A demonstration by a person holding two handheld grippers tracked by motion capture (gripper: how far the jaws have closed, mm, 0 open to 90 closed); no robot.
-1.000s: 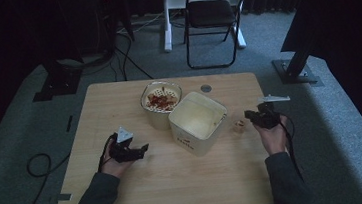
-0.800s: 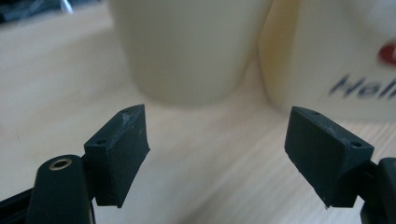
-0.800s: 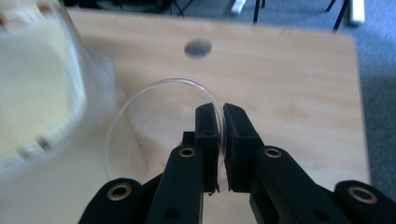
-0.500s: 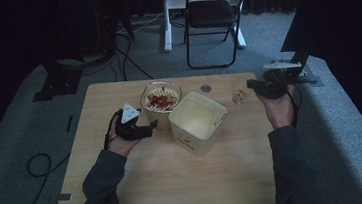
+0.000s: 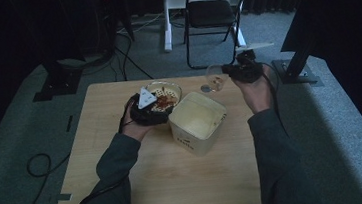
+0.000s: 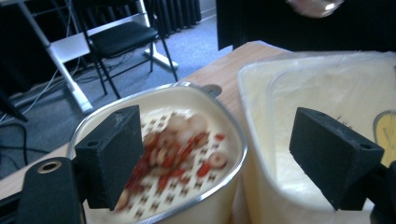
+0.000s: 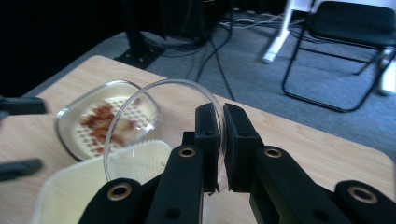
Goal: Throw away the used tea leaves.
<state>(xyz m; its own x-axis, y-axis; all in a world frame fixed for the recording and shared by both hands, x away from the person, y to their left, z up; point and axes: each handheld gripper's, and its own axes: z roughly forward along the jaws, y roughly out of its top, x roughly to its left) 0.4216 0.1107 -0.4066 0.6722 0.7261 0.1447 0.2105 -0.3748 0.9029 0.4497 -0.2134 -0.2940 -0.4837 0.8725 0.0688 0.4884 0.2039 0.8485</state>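
The right gripper (image 7: 219, 140) pinches the rim of a small clear glass bowl (image 7: 154, 126), held in the air beyond the cream tub (image 5: 198, 123) — lifted, apparently not yet tipped. The left gripper (image 6: 229, 158) has just been opening; its jaws stand wide with nothing between them, over the strainer bowl of red slices (image 6: 177, 144). Judging by this, most of the work remains.
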